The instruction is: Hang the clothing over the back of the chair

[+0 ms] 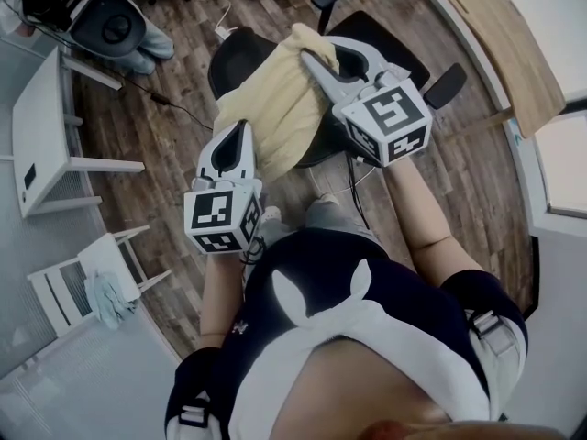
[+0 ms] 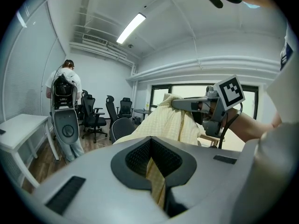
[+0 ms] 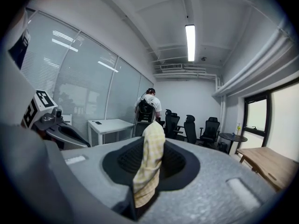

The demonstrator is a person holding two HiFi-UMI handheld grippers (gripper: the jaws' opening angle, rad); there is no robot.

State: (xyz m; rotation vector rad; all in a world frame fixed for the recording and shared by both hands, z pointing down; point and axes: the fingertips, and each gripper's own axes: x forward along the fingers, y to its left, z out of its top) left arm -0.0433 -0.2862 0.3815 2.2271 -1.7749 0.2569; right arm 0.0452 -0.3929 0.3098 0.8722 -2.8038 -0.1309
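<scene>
A pale yellow garment [image 1: 275, 108] hangs stretched between my two grippers, over the back of a black office chair [image 1: 234, 58]. My left gripper [image 1: 236, 136] is shut on its lower edge, and a yellow strip shows between the jaws [image 2: 155, 176]. My right gripper [image 1: 310, 58] is shut on the upper corner, and a checked yellow fold stands pinched in its jaws [image 3: 147, 169]. In the left gripper view the cloth [image 2: 170, 122] drapes down from the right gripper [image 2: 180, 104] over the chair back [image 2: 122, 127]. The left gripper [image 3: 63, 132] shows at the left of the right gripper view.
A white table [image 1: 41, 136] and a white chair [image 1: 78, 287] with a cloth on it stand at the left. At the upper right is a wooden table [image 1: 500, 35]. A person with a backpack rig [image 1: 105, 21] stands beyond, with a cable [image 1: 179, 104] on the floor. More office chairs [image 3: 191, 125] stand at the far wall.
</scene>
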